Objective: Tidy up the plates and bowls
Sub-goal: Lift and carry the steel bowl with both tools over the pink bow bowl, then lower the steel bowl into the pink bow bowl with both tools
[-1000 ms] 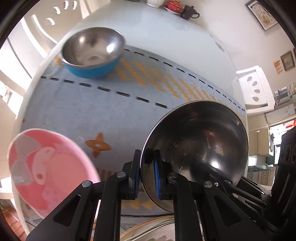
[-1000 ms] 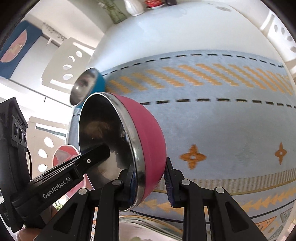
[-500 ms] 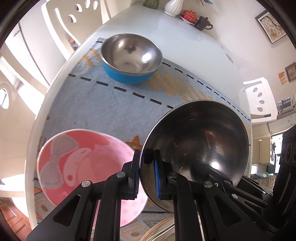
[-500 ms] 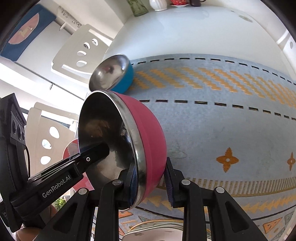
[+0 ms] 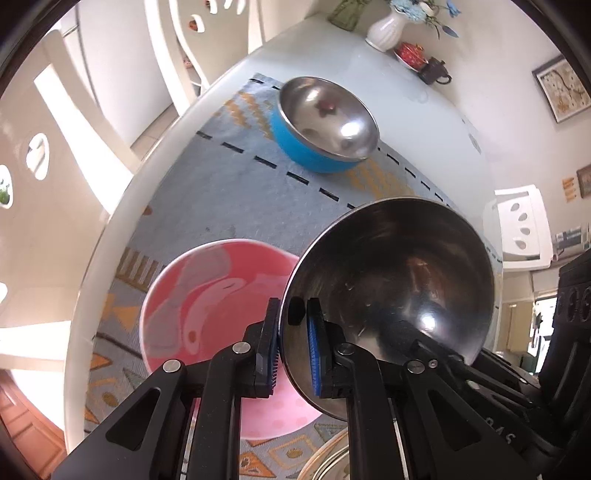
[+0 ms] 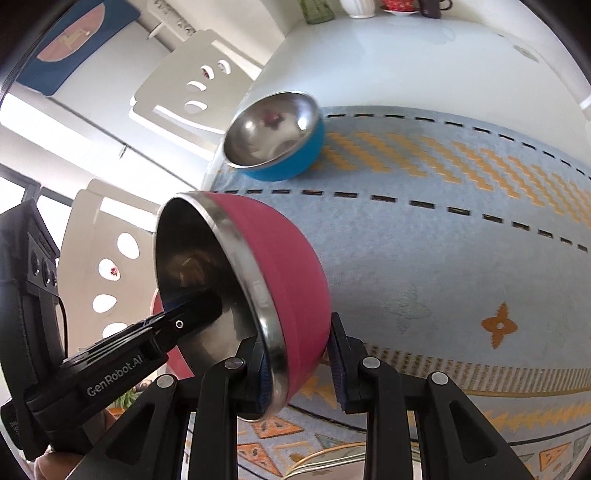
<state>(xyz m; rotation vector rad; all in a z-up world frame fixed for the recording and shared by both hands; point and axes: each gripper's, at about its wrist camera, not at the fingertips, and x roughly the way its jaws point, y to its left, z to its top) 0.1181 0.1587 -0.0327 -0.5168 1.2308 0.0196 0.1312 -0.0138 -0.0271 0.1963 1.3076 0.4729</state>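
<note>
A steel bowl with a magenta outside [image 6: 291, 273] is held tilted above the table; its shiny inside fills the left wrist view [image 5: 399, 273]. My left gripper [image 5: 293, 354] is shut on its rim. My right gripper [image 6: 299, 363] is shut on the opposite rim. A blue steel bowl [image 5: 325, 122] stands upright on the far part of the mat; it also shows in the right wrist view [image 6: 275, 140]. A pink plate [image 5: 218, 332] lies on the mat under my left gripper.
A patterned blue-grey mat [image 6: 443, 240] covers the white table [image 5: 406, 92]. A gold-rimmed plate edge [image 5: 325, 458] shows at the near side. White chairs [image 6: 184, 88] stand at the left. A vase [image 5: 386, 26] and a teapot [image 5: 436, 72] sit at the far end.
Both grippers have swung with the magenta bowl, so the blue bowl now sits nearer the view centres and the pink plate has come under my left gripper. Both grips are unchanged.
</note>
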